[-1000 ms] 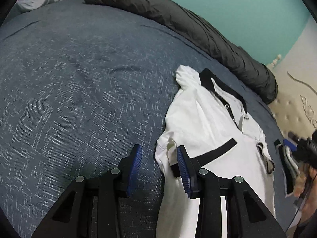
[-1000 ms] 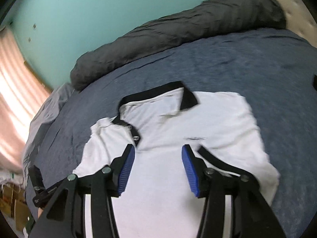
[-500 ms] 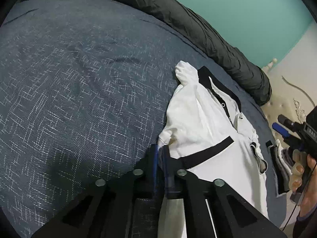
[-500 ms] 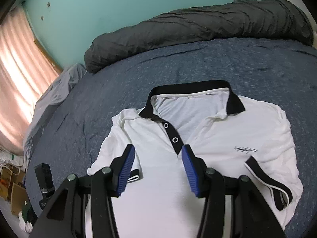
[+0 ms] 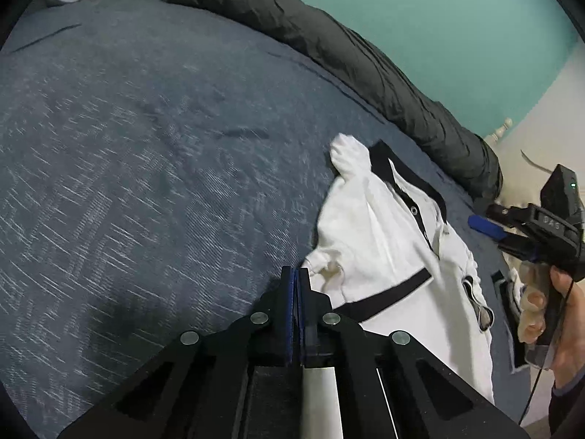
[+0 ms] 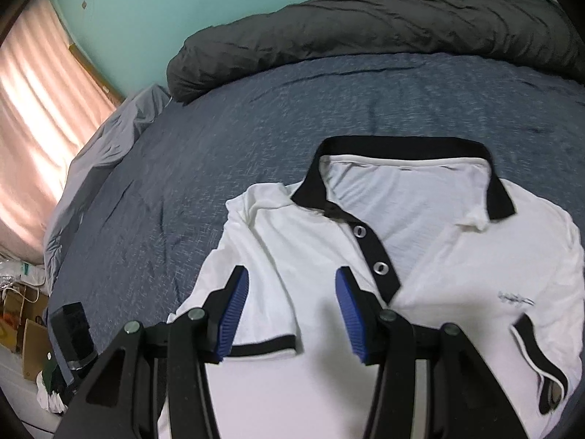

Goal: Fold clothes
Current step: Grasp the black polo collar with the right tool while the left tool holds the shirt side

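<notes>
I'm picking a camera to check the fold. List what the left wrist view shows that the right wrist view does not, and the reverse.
Only the left wrist view: the left gripper shut at the shirt's edge, and a hand holding the right gripper. Only the right wrist view: the right gripper open over the shirt front, the pink curtain and the chest logo. Both: the white polo shirt, the blue bedspread and the dark rolled duvet.

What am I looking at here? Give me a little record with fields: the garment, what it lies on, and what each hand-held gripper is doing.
garment: white polo shirt, black collar, lying face up
surface: blue bedspread
left hand-held gripper: shut at the shirt's sleeve edge; whether it pinches cloth, I cannot tell
right hand-held gripper: open, above the shirt's chest
behind: dark rolled duvet
</notes>
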`<action>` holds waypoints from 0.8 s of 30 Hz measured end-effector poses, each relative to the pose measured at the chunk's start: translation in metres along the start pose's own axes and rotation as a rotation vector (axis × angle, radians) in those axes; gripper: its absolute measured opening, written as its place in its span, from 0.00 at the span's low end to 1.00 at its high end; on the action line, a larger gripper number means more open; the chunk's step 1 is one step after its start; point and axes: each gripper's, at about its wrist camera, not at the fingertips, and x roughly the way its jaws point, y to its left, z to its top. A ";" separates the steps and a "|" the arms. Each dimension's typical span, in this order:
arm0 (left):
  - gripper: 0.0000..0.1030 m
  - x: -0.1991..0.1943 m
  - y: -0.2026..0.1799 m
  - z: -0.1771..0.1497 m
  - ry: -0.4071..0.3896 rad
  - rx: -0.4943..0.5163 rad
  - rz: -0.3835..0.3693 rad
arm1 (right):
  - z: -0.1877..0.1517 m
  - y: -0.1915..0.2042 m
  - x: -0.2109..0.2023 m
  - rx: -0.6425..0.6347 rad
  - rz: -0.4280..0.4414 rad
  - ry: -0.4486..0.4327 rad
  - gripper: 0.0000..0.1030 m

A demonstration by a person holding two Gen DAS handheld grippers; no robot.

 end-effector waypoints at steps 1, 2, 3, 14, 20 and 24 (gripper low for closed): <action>0.00 -0.001 0.002 0.001 -0.006 -0.005 0.006 | 0.002 0.002 0.006 -0.006 -0.002 0.009 0.49; 0.00 -0.002 0.003 0.001 -0.012 -0.012 0.024 | 0.004 0.004 0.012 -0.010 -0.001 0.024 0.49; 0.00 -0.003 0.007 0.001 -0.015 -0.021 0.031 | 0.006 0.006 0.019 -0.009 0.004 0.038 0.49; 0.00 -0.004 -0.009 0.003 -0.010 -0.021 -0.051 | 0.044 0.021 0.081 0.007 0.061 0.105 0.49; 0.20 0.002 -0.014 0.008 -0.014 -0.021 -0.068 | 0.061 0.032 0.102 0.008 0.078 0.112 0.49; 0.20 0.007 -0.012 0.009 -0.003 -0.031 -0.076 | 0.066 0.052 0.114 -0.092 0.058 0.136 0.49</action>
